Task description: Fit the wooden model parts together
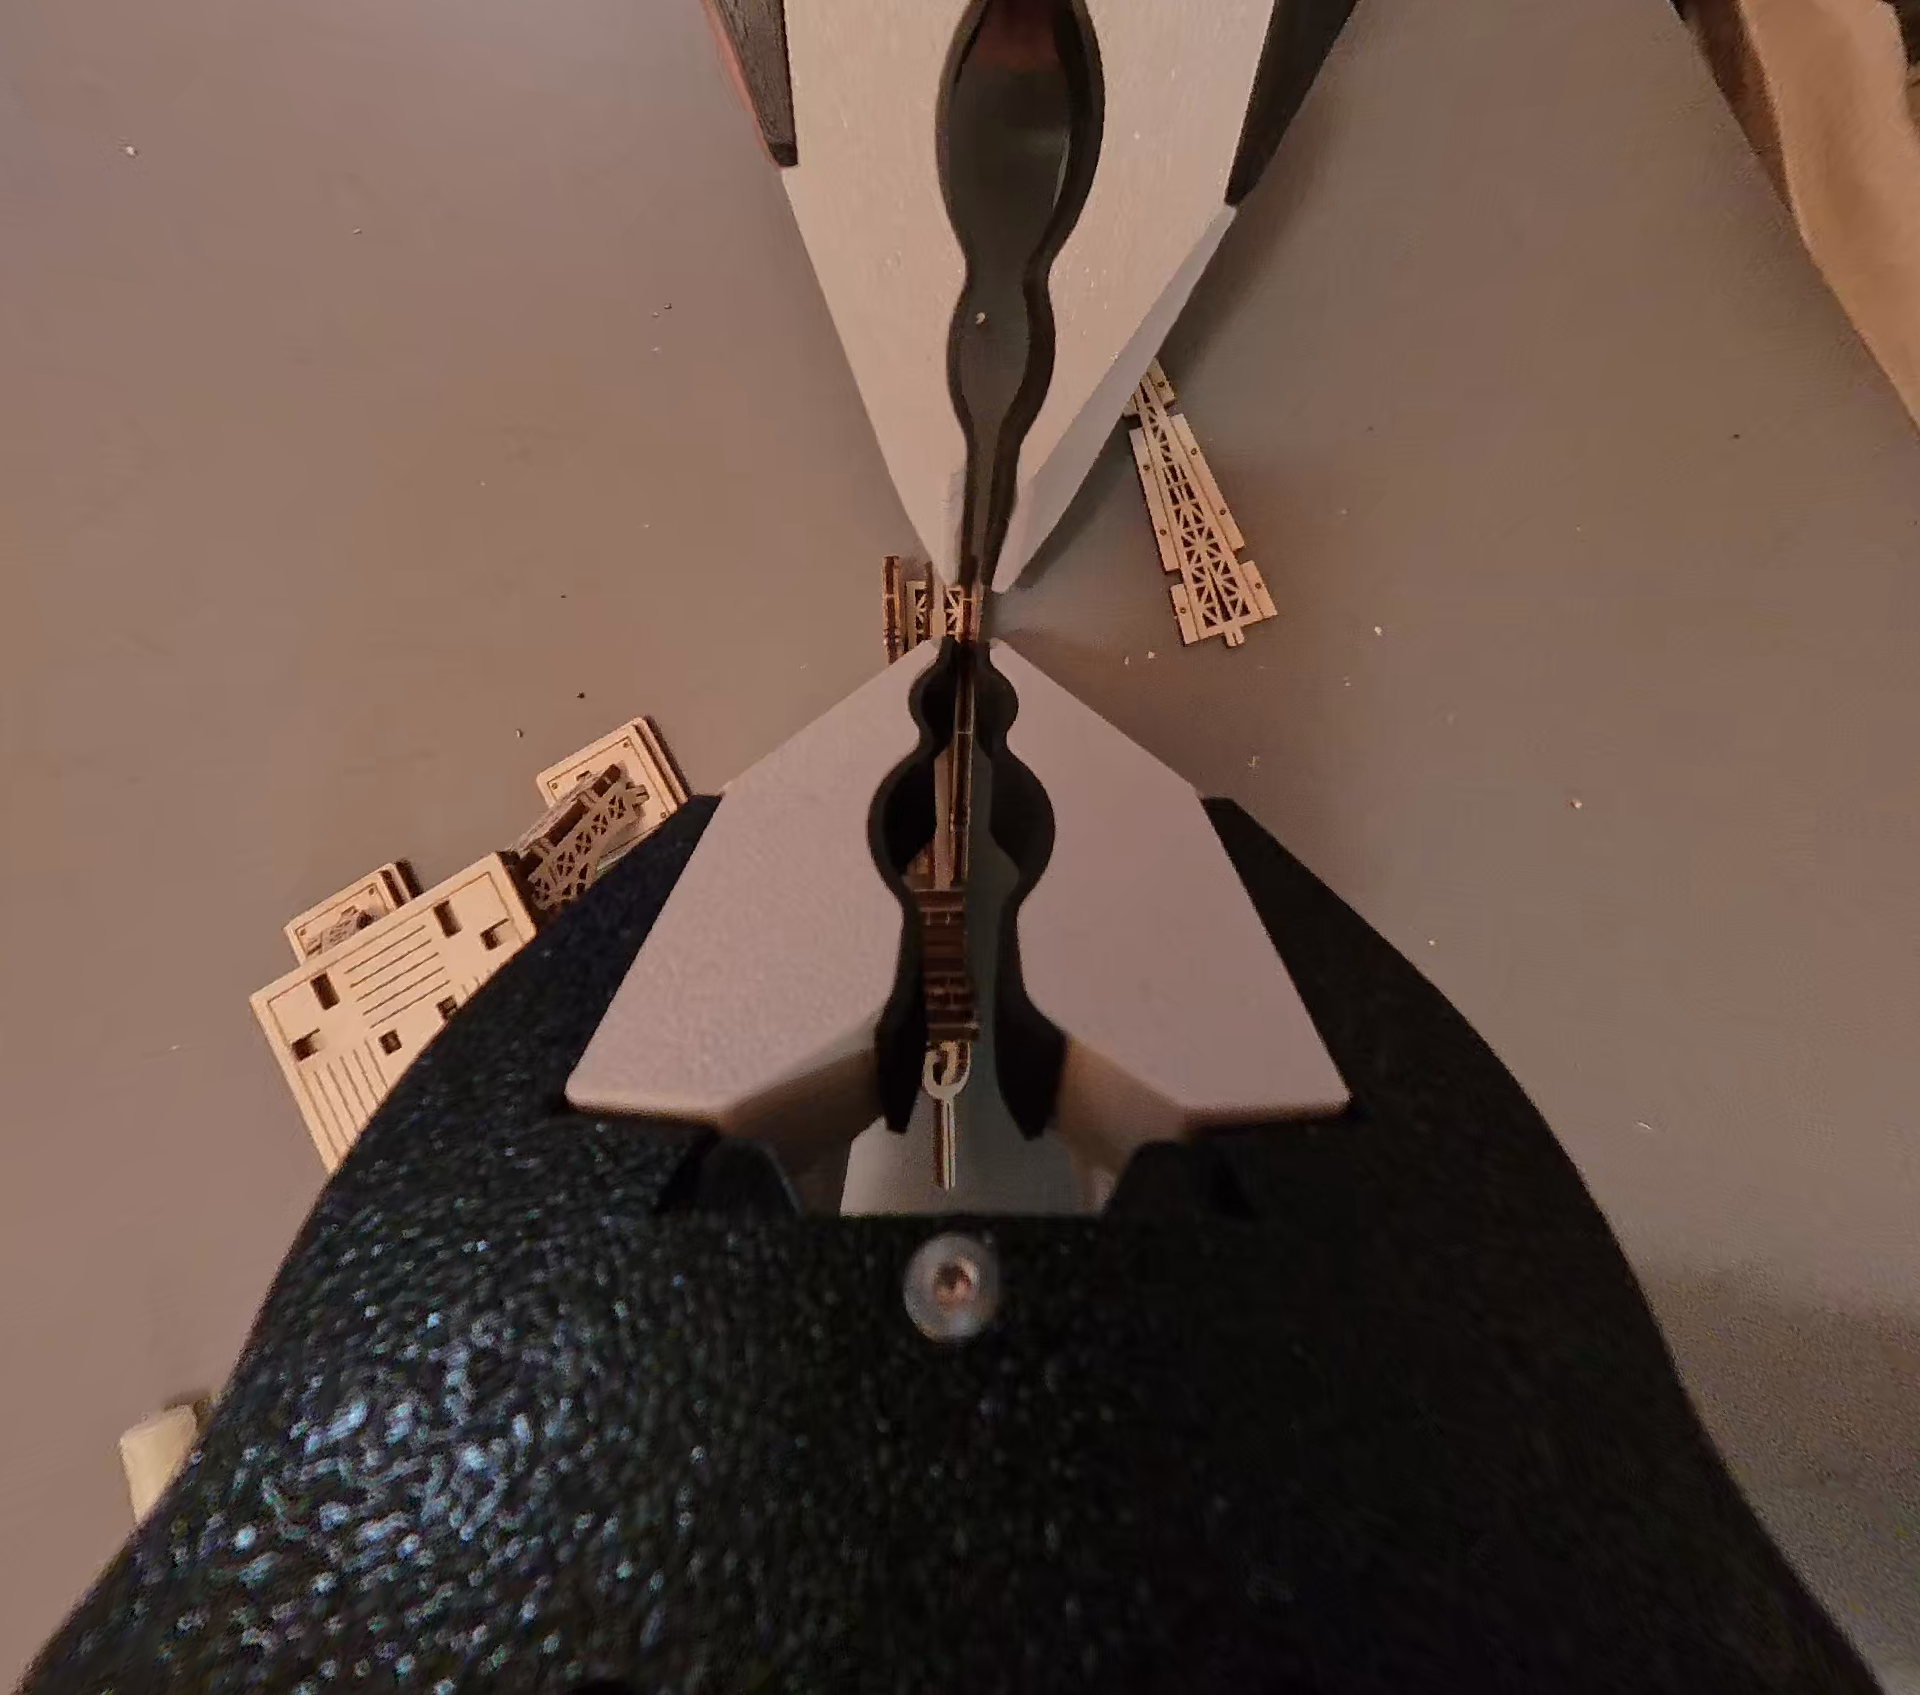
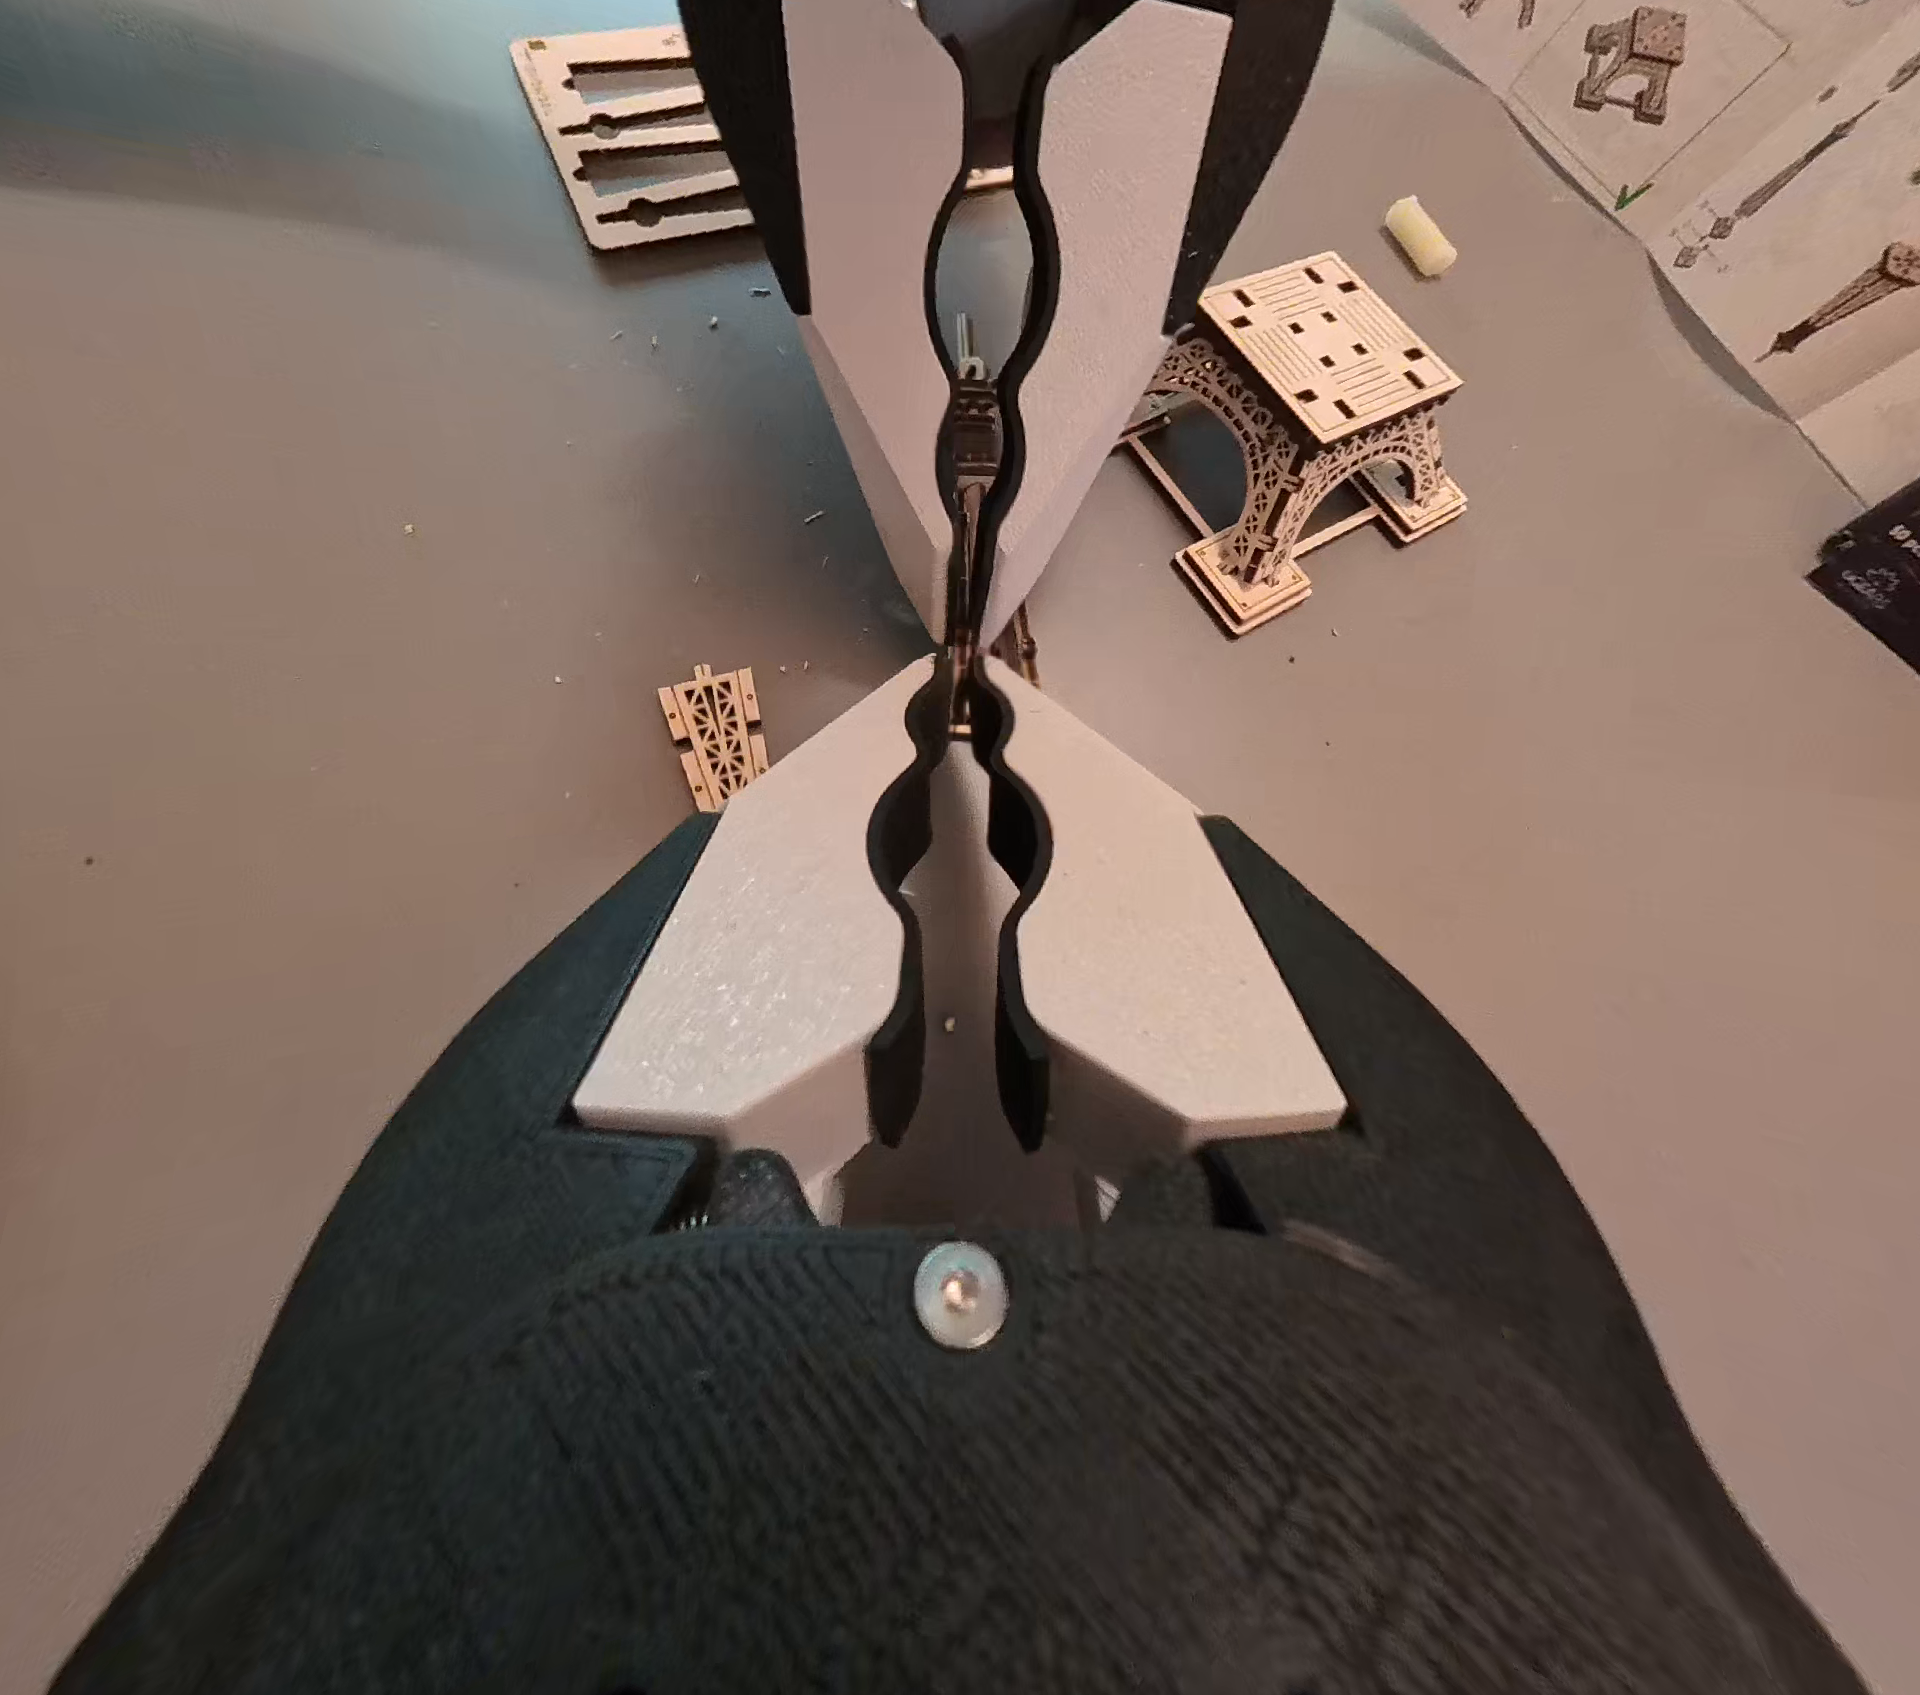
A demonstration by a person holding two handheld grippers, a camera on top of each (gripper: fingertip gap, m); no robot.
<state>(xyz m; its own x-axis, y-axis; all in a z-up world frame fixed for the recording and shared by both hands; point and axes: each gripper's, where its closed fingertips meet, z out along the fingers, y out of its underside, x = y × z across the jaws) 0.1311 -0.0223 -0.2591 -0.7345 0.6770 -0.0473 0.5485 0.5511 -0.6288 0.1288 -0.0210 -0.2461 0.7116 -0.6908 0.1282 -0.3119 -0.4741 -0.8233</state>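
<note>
Left wrist view: left claw (image 1: 961, 658) clamped on spire (image 1: 951, 970), right claw (image 1: 977, 575) pinched on its mating lattice (image 1: 914, 617), tip-to-tip above counter (image 1: 364, 295), presumably for alignment.

Hobby or craft work desk, likely indoor home/office: plain grey tabletop (image 2: 312, 710) strewn with wood crumbs, unfolded paper instruction sheet with assembly drawings (image 2: 1662, 35) far right of the jaws, punched-out plywood parts sheet (image 2: 623, 139) beyond-left, half-built pale laser-cut tower base (image 2: 1320, 440) right of them.
</note>
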